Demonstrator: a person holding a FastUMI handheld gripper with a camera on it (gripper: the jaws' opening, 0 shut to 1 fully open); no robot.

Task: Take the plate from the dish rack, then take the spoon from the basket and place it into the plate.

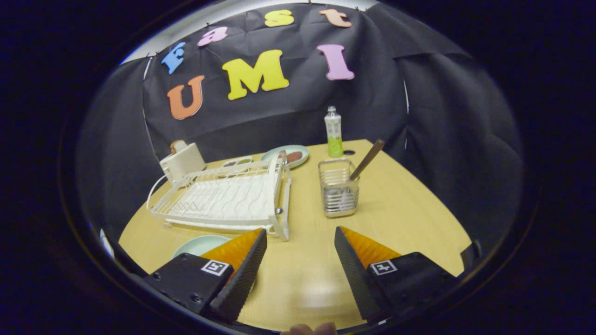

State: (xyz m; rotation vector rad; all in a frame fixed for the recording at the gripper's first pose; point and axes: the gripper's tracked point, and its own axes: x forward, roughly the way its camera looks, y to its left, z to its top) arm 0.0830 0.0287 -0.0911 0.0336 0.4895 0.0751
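My gripper (300, 237) hangs open above the wooden table (409, 214), with nothing between its fingers. A pale green plate (201, 244) lies flat on the table just behind my left finger (242, 265), which covers part of it. The white dish rack (228, 197) stands beyond the left finger with no dishes in it. Ahead and slightly right stands a clear basket (338, 193) holding a spoon (365, 162) with a brown handle that leans to the right.
A white toaster (182, 161) with bread stands behind the rack. A second plate (289, 155) with food and a small dish (236, 162) lie at the back. A green-labelled bottle (333, 131) stands behind the basket. A fingertip (311, 329) shows under the gripper.
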